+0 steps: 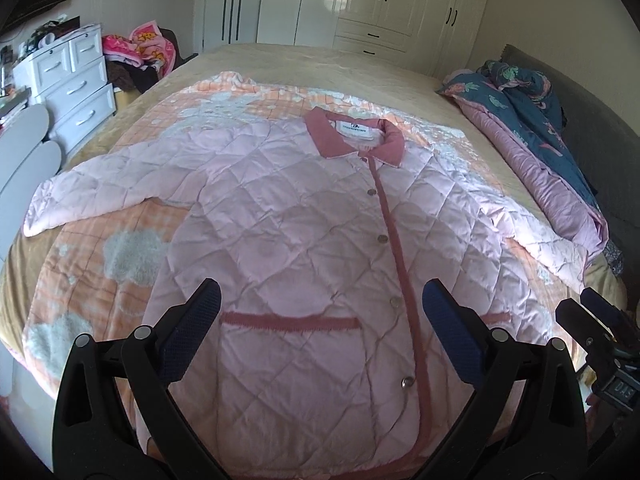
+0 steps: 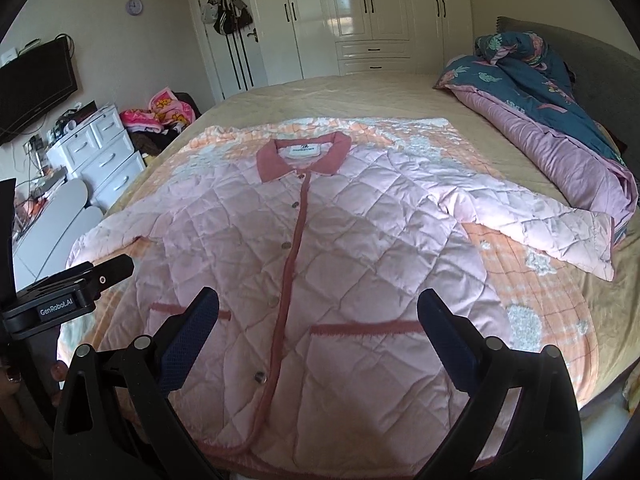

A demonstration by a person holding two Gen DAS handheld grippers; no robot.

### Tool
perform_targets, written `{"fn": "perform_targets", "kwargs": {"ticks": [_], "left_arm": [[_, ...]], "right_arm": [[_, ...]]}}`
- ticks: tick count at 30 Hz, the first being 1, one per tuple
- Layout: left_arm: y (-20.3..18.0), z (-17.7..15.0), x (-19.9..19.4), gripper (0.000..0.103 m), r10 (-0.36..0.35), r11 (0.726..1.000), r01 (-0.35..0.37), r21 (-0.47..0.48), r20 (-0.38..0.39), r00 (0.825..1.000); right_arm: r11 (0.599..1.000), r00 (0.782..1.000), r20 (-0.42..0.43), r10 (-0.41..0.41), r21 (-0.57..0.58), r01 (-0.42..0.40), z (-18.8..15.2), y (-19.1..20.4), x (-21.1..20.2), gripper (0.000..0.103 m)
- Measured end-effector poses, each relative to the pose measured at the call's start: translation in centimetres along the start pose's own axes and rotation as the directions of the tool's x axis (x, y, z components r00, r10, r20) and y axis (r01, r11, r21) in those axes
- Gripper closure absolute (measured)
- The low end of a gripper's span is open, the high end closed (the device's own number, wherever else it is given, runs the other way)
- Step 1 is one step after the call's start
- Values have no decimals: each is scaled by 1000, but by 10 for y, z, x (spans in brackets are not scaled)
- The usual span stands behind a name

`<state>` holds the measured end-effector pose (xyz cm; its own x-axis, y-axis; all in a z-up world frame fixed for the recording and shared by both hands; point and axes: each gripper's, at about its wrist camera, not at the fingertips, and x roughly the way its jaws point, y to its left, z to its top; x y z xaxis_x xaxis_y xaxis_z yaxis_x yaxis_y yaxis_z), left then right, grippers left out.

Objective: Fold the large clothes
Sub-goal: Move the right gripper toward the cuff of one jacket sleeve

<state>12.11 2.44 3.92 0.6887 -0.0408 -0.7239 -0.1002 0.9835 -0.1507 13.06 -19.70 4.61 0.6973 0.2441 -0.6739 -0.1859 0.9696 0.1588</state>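
A pink quilted jacket (image 1: pixel 288 224) (image 2: pixel 352 240) with a darker pink collar (image 1: pixel 356 136), button placket and pocket trims lies flat, front up, on a bed, both sleeves spread out to the sides. My left gripper (image 1: pixel 320 300) hovers open above the jacket's lower left part, near its left pocket trim (image 1: pixel 288 322). Over the lower right part my right gripper (image 2: pixel 318 304) is open too, nothing between its fingers. The right gripper's body (image 1: pixel 600 336) shows at the right edge of the left wrist view; the left gripper's body (image 2: pixel 60 300) shows at the left of the right wrist view.
Under the jacket lies an orange checked blanket (image 1: pixel 132 232) on a beige bedspread (image 2: pixel 360 92). A rumpled dark floral quilt (image 2: pixel 540 112) is piled along the headboard side. White drawers (image 1: pixel 76 80), a clothes pile (image 1: pixel 148 52) and wardrobes (image 2: pixel 360 8) stand beyond the bed.
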Motion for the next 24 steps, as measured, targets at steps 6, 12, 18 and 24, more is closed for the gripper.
{"fn": "perform_targets", "kwargs": {"ticks": [6, 12, 18, 24], "left_arm": [[-10, 25, 16, 8, -6, 1000, 6, 5, -2, 1000], [-20, 49, 34, 8, -10, 1000, 10, 3, -16, 1000], [-36, 72, 47, 8, -19, 1000, 20, 16, -15, 1000], [-51, 92, 60, 8, -27, 1000, 28, 14, -13, 1000]], "right_arm": [[999, 1000, 9, 8, 36, -9, 29, -11, 14, 4], [998, 1000, 31, 4, 58, -6, 57, -23, 26, 4], [997, 998, 60, -14, 75, 10, 84, -37, 33, 4], [995, 996, 89, -26, 94, 17, 105, -52, 38, 4]]}}
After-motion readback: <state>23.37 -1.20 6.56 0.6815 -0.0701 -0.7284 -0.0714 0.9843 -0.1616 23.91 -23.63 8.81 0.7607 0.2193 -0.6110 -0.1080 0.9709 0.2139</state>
